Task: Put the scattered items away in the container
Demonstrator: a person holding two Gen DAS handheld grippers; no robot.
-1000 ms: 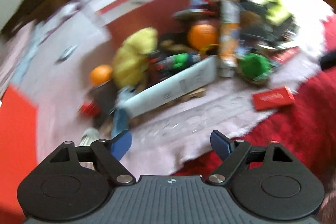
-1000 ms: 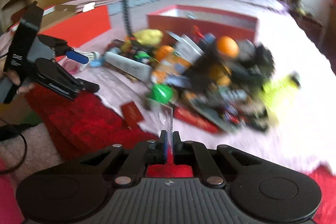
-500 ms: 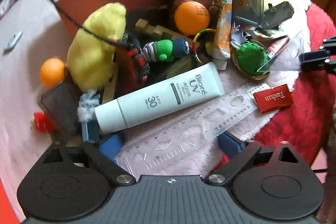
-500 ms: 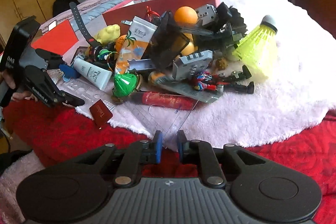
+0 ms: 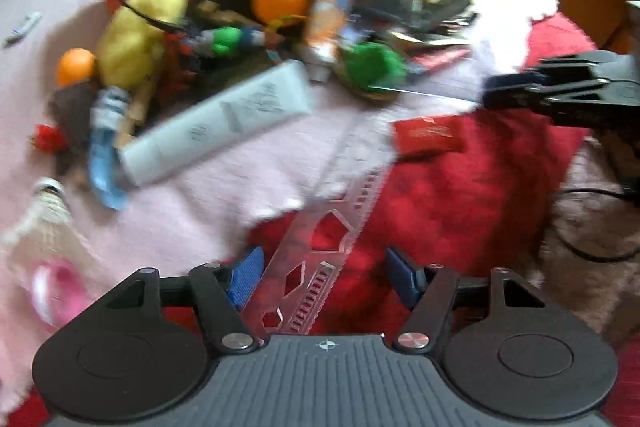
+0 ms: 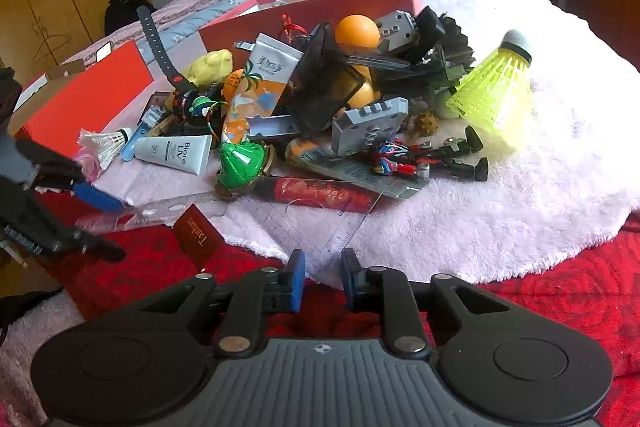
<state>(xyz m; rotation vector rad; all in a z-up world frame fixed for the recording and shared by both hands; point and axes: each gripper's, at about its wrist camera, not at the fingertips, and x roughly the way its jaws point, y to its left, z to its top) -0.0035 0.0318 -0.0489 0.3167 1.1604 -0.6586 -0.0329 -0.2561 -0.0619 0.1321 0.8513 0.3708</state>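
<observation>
Nearest the left wrist camera, the left gripper [image 5: 324, 277] has its 2 blue pads spread wide, with the clear stencil ruler [image 5: 320, 259] lying between them, touching the left pad; whether it is held cannot be told. The right gripper [image 6: 322, 277] stands with its pads a little apart, the tip of a clear set square [image 6: 320, 231] just in front of the gap. Beyond lie a small red Taishan box [image 6: 197, 236] on the red blanket [image 6: 560, 287], then the heap on the white fleece [image 6: 520, 207]: a Bioré tube [image 6: 176, 154], green top [image 6: 240, 165], orange ball [image 6: 357, 31] and yellow shuttlecock [image 6: 494, 89]. Behind the heap stands the red container [image 6: 332, 1].
</observation>
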